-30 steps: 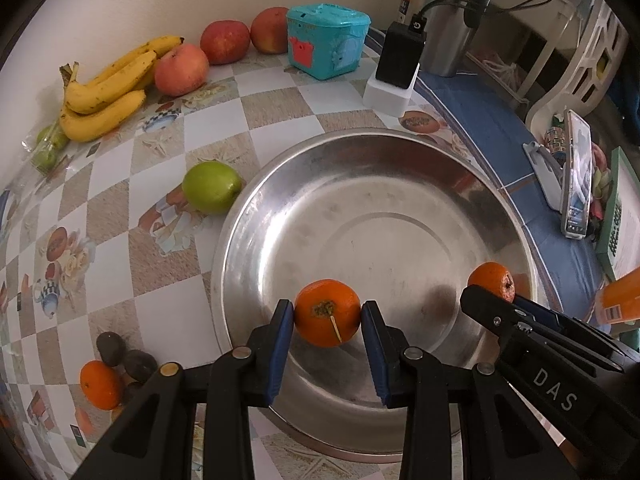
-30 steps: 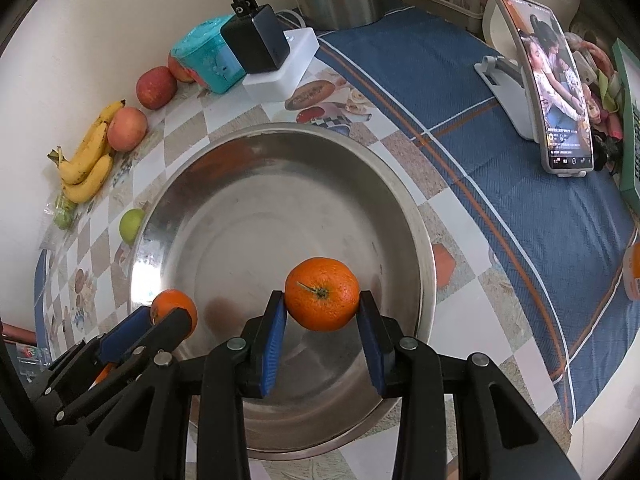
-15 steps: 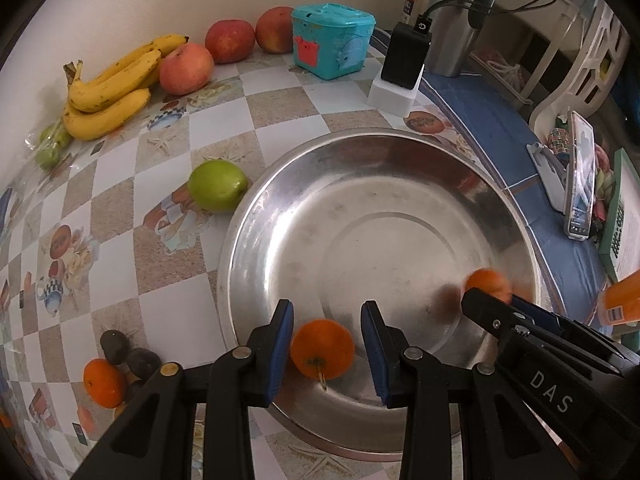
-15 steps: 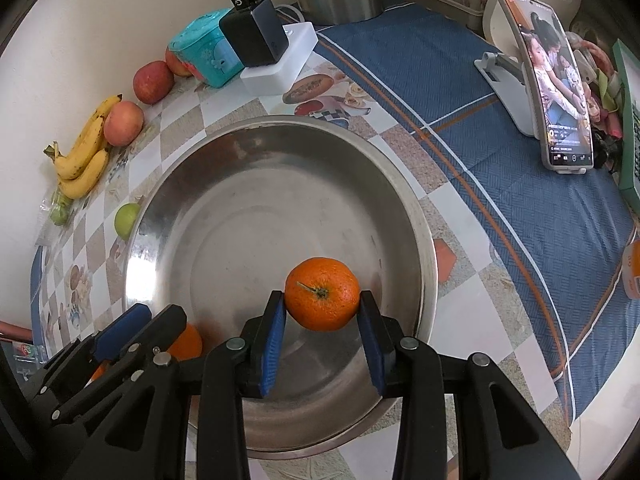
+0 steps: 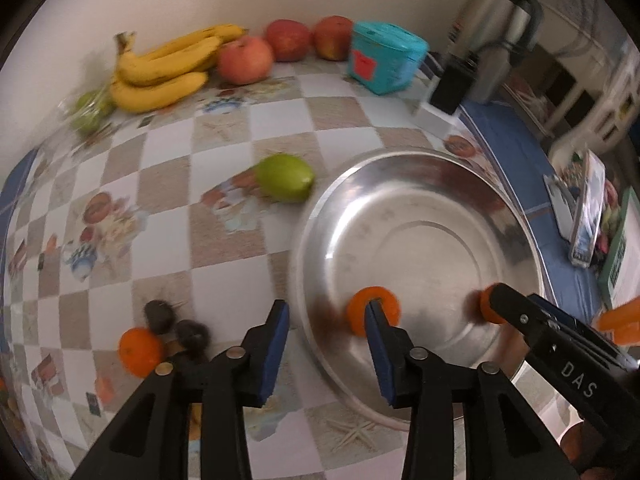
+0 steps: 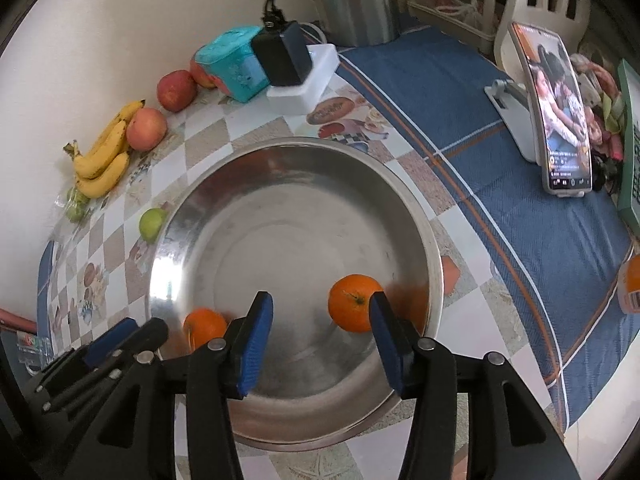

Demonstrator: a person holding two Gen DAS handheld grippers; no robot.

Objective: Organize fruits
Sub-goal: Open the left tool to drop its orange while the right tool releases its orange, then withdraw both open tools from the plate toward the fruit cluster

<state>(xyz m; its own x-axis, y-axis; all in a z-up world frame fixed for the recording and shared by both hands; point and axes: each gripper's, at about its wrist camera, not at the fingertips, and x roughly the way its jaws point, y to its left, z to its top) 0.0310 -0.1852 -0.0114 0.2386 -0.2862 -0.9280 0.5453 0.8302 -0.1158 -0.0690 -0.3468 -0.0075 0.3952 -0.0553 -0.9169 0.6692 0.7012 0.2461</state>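
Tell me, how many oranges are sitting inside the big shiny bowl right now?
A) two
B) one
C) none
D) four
A: the right wrist view shows two oranges in the bowl, one orange by the open right claw and another orange near the left edge; a third orange lies outside on the table.

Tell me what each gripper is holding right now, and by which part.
Nothing is held. The left gripper and the right gripper both have open jaws, and the two oranges lie loose in the steel bowl.
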